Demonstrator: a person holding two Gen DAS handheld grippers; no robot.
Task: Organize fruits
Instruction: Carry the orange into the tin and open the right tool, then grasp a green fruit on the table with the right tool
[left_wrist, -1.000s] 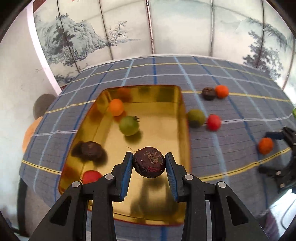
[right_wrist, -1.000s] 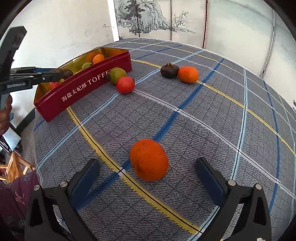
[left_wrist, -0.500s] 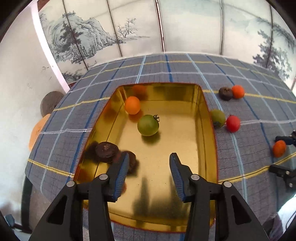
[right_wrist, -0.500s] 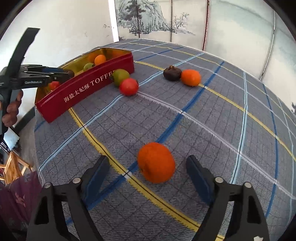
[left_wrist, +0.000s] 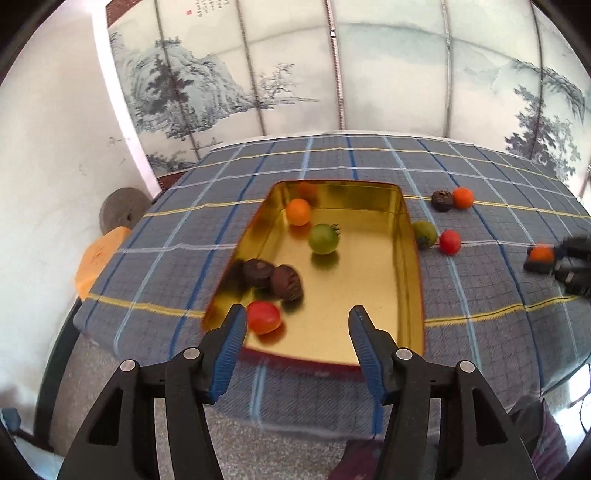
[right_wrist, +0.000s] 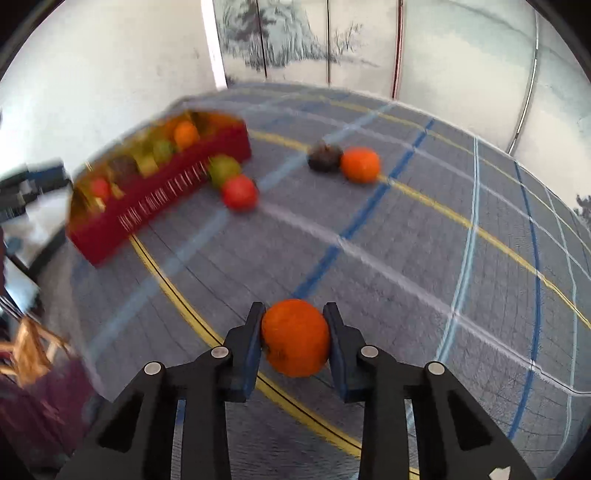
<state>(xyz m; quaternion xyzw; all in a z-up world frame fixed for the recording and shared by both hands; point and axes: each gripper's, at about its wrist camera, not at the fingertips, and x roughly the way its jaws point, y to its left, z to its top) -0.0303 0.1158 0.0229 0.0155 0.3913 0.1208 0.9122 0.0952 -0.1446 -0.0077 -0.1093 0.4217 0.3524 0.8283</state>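
Observation:
A gold-lined red tin (left_wrist: 402, 280) sits on the plaid tablecloth. It holds an orange fruit (left_wrist: 298, 211), a green fruit (left_wrist: 324, 239), two dark brown fruits (left_wrist: 286, 282) and a red fruit (left_wrist: 263, 316). My left gripper (left_wrist: 295, 343) is open and empty, above the tin's near edge. My right gripper (right_wrist: 295, 339) is shut on an orange fruit (right_wrist: 295, 338), just above the cloth; it also shows in the left wrist view (left_wrist: 541, 254). The tin (right_wrist: 155, 206) appears blurred at the left of the right wrist view.
On the cloth beside the tin lie a green fruit (left_wrist: 424, 233) and a red fruit (left_wrist: 450, 242). Farther back lie a dark fruit (left_wrist: 442, 200) and an orange fruit (left_wrist: 463, 197). The table edge (left_wrist: 295, 417) runs just below my left gripper.
My left gripper opened and dropped the dark fruit into the tin, then drew back toward the near edge. My right gripper closed on the orange fruit.

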